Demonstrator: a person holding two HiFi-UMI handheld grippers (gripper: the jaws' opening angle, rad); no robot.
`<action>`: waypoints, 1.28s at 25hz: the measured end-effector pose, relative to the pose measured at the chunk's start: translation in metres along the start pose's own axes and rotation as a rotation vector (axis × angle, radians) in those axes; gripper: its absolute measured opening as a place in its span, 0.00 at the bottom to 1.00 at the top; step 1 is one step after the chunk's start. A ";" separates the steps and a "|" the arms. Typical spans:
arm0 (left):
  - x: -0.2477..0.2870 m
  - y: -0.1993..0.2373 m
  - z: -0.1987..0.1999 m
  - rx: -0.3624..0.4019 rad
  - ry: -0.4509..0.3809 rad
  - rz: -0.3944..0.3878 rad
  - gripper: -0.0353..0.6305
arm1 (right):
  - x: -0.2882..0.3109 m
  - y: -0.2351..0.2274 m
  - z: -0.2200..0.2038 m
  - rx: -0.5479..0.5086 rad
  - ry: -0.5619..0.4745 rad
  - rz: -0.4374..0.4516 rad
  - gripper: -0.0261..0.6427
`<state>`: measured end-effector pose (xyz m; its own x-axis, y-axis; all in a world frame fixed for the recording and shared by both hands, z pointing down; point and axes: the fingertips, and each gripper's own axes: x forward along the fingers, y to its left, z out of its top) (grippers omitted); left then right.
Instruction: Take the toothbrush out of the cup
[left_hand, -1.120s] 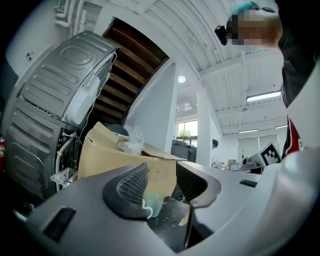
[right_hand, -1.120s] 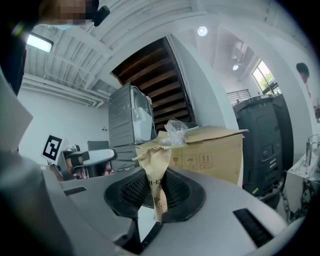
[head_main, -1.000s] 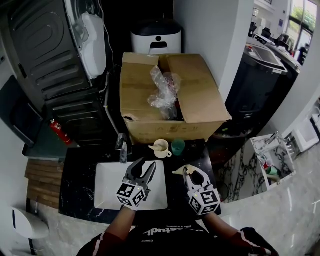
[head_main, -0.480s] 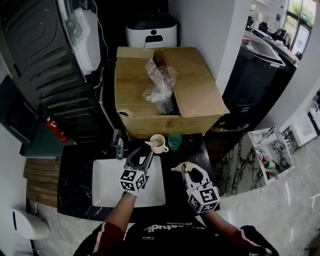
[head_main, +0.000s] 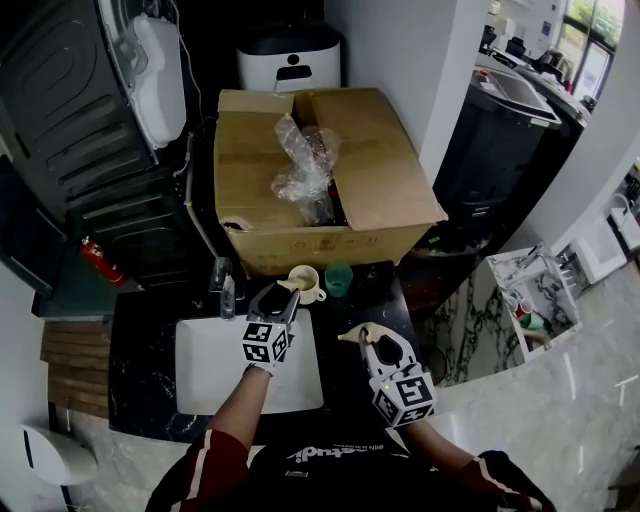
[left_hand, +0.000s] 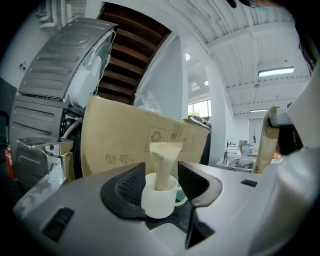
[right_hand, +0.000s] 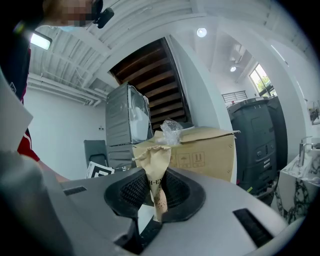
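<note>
A cream cup (head_main: 304, 284) stands on the black counter behind the sink, with a toothbrush in a tan paper wrapper (left_hand: 164, 164) upright in it. My left gripper (head_main: 281, 297) has reached the cup (left_hand: 159, 196). Its jaws have just been opening and stand apart on either side of the cup, not pressing on it. In the left gripper view the wrapper rises between the two black pads (left_hand: 131, 186). My right gripper (head_main: 374, 341) hovers over the counter to the right, shut on a crumpled brown paper packet (right_hand: 156, 180).
A small green cup (head_main: 338, 279) sits just right of the cream cup. Close behind both stands an open cardboard box (head_main: 370, 190) with plastic wrap inside. A white sink basin (head_main: 210, 365) and its tap (head_main: 224, 287) lie left of my left gripper.
My left gripper has moved forward and down from over the basin to the cream cup, and its jaws now flank the cup. The right gripper has stayed put with its packet.
</note>
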<state>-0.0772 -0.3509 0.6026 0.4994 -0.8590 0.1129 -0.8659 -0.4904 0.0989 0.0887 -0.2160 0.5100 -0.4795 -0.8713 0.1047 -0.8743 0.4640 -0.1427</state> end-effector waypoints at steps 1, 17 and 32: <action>0.004 -0.001 0.000 -0.001 0.002 -0.003 0.35 | -0.001 -0.002 0.000 0.001 0.000 -0.006 0.17; 0.020 -0.007 0.012 0.008 -0.009 0.033 0.13 | -0.008 -0.013 0.002 0.010 -0.002 -0.036 0.17; -0.013 -0.018 0.074 -0.008 -0.123 -0.020 0.13 | 0.002 -0.004 0.013 -0.001 -0.031 -0.003 0.17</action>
<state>-0.0702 -0.3419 0.5258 0.5085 -0.8610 -0.0111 -0.8554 -0.5066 0.1083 0.0919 -0.2211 0.4983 -0.4739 -0.8775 0.0742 -0.8760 0.4612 -0.1410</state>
